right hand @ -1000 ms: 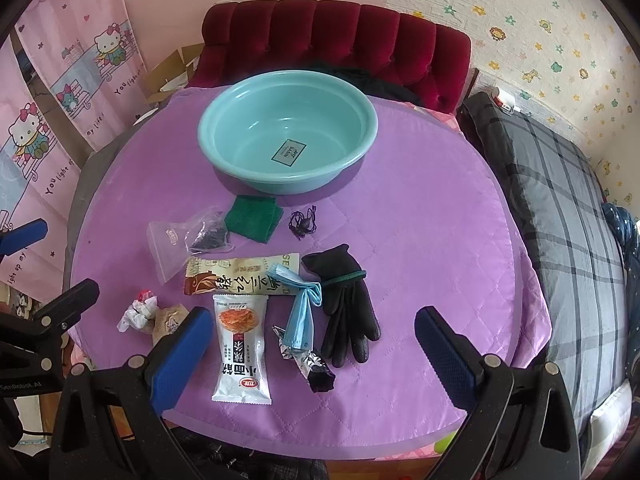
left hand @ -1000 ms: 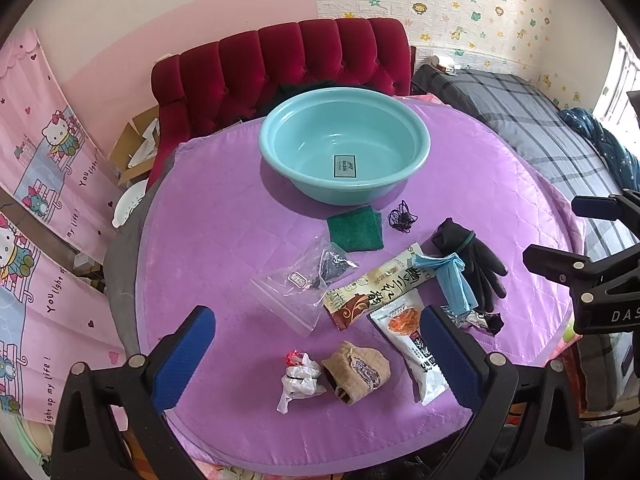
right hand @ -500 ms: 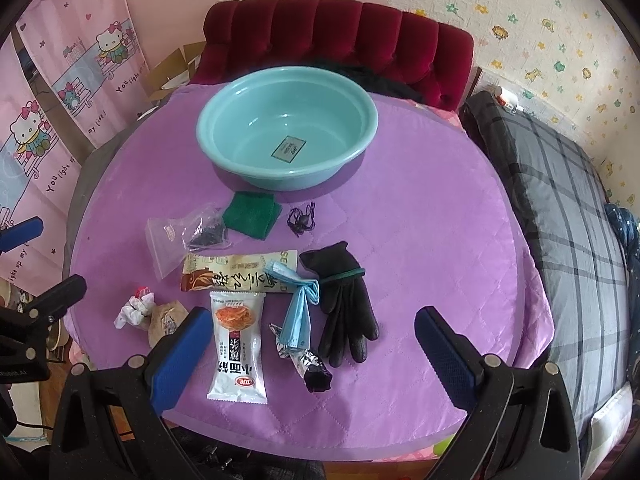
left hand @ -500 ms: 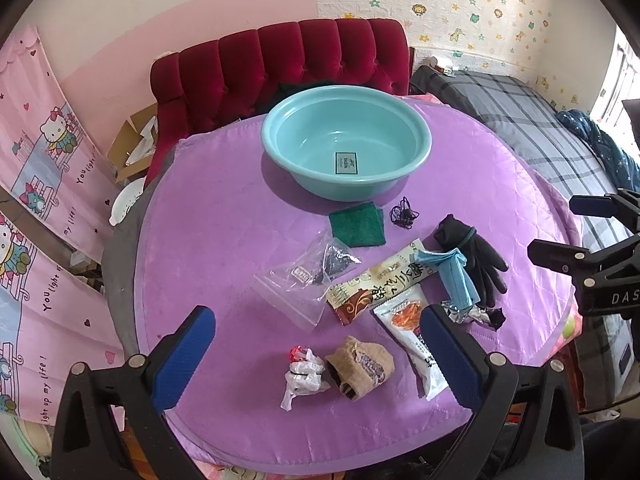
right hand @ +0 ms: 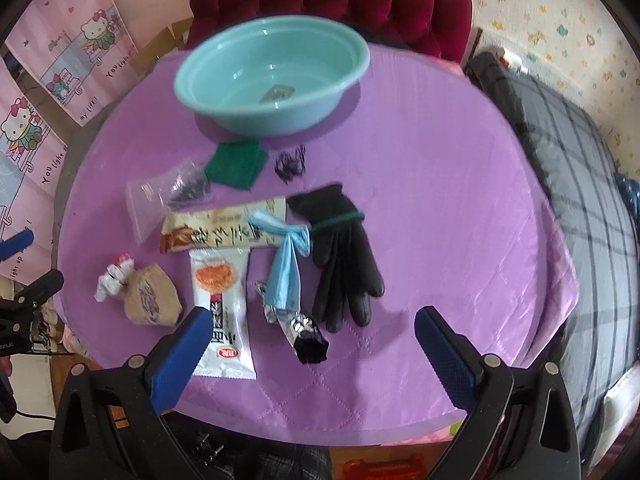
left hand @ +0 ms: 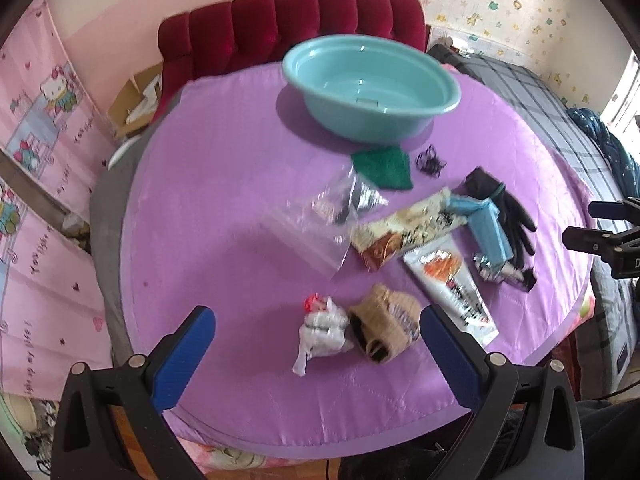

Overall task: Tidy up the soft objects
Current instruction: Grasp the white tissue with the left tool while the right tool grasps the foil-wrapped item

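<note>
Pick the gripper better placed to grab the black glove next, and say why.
Right. The black glove lies just ahead of the open right gripper, roughly between its fingers. From the open left gripper it sits far off right, past the snack packets.

I see a table under a quilted purple cloth with a satin sheen. The far basin looks like smooth, glossy teal plastic. Near it, the green pad looks matt and coarse. The bag on the left is clear, shiny film. The two snack packs are glossy printed wrappers. The glove is matt black knit. The near left pouch looks like rough burlap. My finger pads are matt blue on black plastic.
</note>
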The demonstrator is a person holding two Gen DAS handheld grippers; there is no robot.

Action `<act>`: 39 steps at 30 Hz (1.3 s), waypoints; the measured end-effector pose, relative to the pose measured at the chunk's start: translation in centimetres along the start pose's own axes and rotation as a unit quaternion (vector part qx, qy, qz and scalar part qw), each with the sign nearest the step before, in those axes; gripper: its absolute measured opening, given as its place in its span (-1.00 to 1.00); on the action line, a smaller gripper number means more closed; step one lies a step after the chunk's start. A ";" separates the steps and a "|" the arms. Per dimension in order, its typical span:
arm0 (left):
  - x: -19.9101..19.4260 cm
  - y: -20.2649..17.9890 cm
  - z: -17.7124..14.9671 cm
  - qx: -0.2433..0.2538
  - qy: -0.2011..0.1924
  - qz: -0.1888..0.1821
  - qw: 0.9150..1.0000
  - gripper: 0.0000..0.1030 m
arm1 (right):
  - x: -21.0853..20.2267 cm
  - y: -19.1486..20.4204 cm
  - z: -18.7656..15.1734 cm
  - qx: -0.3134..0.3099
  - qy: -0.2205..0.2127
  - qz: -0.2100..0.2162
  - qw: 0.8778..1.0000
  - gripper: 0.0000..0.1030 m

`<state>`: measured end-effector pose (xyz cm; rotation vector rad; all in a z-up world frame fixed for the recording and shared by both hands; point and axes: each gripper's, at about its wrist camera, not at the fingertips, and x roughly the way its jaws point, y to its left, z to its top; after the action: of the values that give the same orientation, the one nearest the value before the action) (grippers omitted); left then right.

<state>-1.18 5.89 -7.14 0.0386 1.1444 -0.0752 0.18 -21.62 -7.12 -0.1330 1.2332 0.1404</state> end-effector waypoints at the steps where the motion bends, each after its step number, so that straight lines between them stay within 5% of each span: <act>1: 0.4 0.2 -0.3 -0.002 0.002 0.000 1.000 1.00 | 0.4 -0.1 -0.2 0.002 0.003 0.001 1.000 0.99; 11: 4.9 1.7 -2.7 0.001 0.027 0.001 1.000 1.00 | 4.3 -0.6 -2.1 0.014 0.029 -0.007 0.999 0.99; 20: 7.7 1.9 -3.3 0.012 0.039 -0.043 0.998 1.00 | 6.3 -0.4 -3.1 0.021 0.044 -0.004 0.999 0.99; 23: 8.3 2.0 -3.2 0.015 0.044 -0.050 0.998 0.78 | 7.0 -0.5 -3.2 0.026 0.049 -0.001 0.998 0.99; 29: 9.2 2.4 -3.2 0.007 0.062 -0.074 0.995 -0.21 | 8.8 -0.5 -3.0 0.034 0.060 0.009 0.998 0.97; 35: 8.6 2.2 -3.6 0.015 0.056 -0.081 0.995 -0.26 | 10.8 -0.6 -2.7 0.035 0.079 0.013 0.996 0.55; 37: 8.3 2.2 -3.7 0.016 0.056 -0.078 0.995 -0.26 | 11.4 -0.5 -2.8 0.032 0.086 0.020 0.996 0.24; 39: 7.9 2.1 -3.7 0.015 0.052 -0.076 0.996 -0.26 | 11.6 -0.4 -2.9 0.030 0.087 0.029 0.995 -0.44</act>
<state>-1.12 7.97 -15.88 -0.0173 1.2493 -0.2280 1.31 -22.08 -19.05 -0.0574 1.4148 0.1451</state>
